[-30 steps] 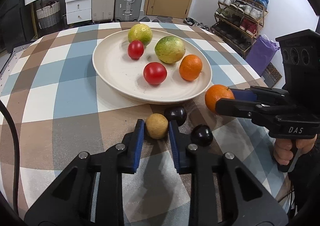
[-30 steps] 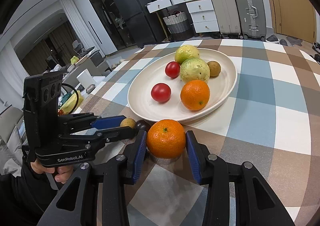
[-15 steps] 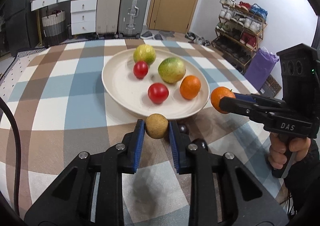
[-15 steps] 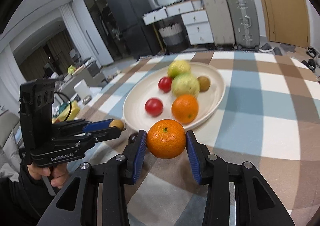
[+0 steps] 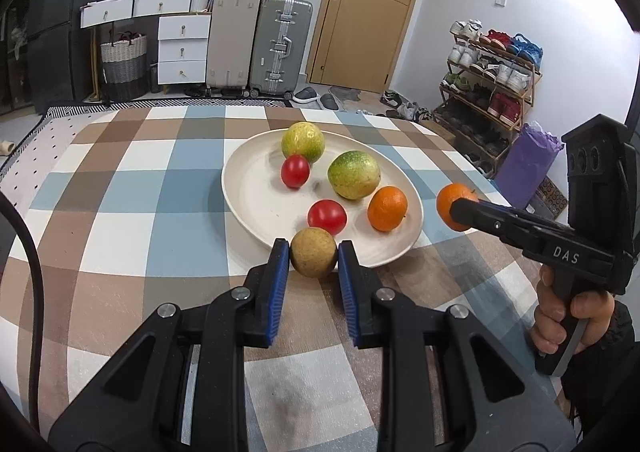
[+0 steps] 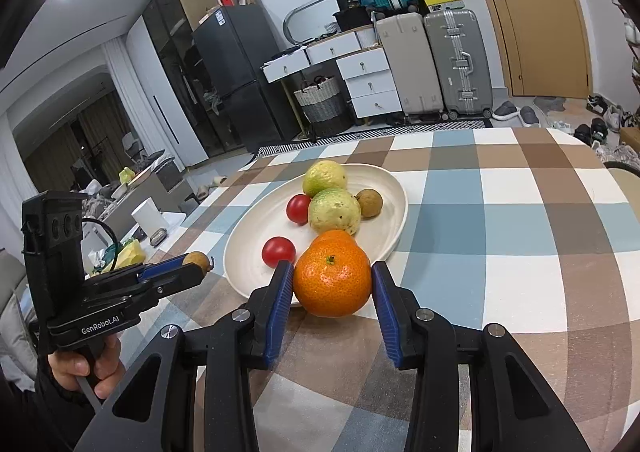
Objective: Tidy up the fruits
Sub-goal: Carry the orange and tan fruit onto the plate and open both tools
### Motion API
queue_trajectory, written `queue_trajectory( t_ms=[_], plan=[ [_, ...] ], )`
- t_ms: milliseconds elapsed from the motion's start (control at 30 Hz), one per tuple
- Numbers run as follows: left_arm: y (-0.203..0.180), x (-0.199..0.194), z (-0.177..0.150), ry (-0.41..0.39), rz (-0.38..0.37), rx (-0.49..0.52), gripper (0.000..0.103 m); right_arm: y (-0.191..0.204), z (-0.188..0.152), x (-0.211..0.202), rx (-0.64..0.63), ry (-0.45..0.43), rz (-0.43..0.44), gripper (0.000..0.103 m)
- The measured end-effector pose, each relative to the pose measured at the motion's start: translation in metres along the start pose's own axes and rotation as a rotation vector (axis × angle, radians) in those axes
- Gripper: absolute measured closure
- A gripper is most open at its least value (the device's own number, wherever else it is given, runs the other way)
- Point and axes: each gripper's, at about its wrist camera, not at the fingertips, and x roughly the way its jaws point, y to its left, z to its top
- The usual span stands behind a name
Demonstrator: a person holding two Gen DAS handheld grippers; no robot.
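Observation:
My left gripper (image 5: 313, 257) is shut on a small tan round fruit (image 5: 313, 257), held in the air at the near rim of the cream plate (image 5: 248, 196). My right gripper (image 6: 332, 279) is shut on an orange (image 6: 332, 279), lifted just in front of the plate (image 6: 248, 252). The plate holds two green guavas (image 5: 353, 174), two red tomatoes (image 5: 327, 216), another orange (image 5: 387, 208) and, in the right wrist view, a small brown fruit (image 6: 369, 203). In the left wrist view the right gripper (image 5: 456, 212) with its orange (image 5: 448, 201) hangs right of the plate. The left gripper (image 6: 196, 264) shows at the left of the right wrist view.
The table wears a checked blue, brown and white cloth (image 5: 120, 212). A person's hand (image 5: 568, 316) grips the right tool's handle. Suitcases (image 5: 280, 44), white drawers (image 5: 182, 48) and a shoe rack (image 5: 492, 76) stand beyond the table.
Both grippers rose off the cloth with their fruit and came closer to the plate. The two dark fruits on the cloth near my left gripper have dropped out of view.

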Motion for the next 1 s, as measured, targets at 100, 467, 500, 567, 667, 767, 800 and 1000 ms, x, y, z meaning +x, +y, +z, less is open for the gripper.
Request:
queue_trajectory(
  t_ms=[100, 467, 500, 567, 667, 767, 800, 1000],
  plan=[
    [0.001, 0.002, 0.004, -0.011, 0.015, -0.002, 0.081, 0.007, 0.003, 0.002, -0.019, 0.001, 0.004, 0.062],
    [0.008, 0.015, 0.021, -0.014, 0.074, 0.002, 0.081, 0.002, 0.021, 0.024, -0.009, 0.032, -0.057, 0.062],
    [0.008, 0.018, 0.022, -0.014, 0.079, 0.007, 0.081, -0.001, 0.024, 0.026, 0.0, 0.03, -0.059, 0.062],
    [0.008, 0.022, 0.024, -0.014, 0.085, 0.01, 0.081, -0.005, 0.027, 0.029, 0.013, 0.031, -0.061, 0.062],
    [0.011, 0.03, 0.027, -0.009, 0.09, 0.004, 0.081, -0.008, 0.033, 0.032, 0.011, 0.029, -0.079, 0.062],
    [0.014, 0.038, 0.031, -0.009, 0.094, 0.004, 0.081, -0.011, 0.04, 0.037, 0.006, 0.031, -0.093, 0.062],
    [0.014, 0.04, 0.033, -0.01, 0.095, 0.008, 0.081, -0.011, 0.042, 0.039, 0.004, 0.033, -0.095, 0.062],
    [0.021, 0.056, 0.043, 0.007, 0.09, -0.003, 0.081, -0.007, 0.049, 0.056, -0.048, 0.059, -0.135, 0.062]
  ],
)
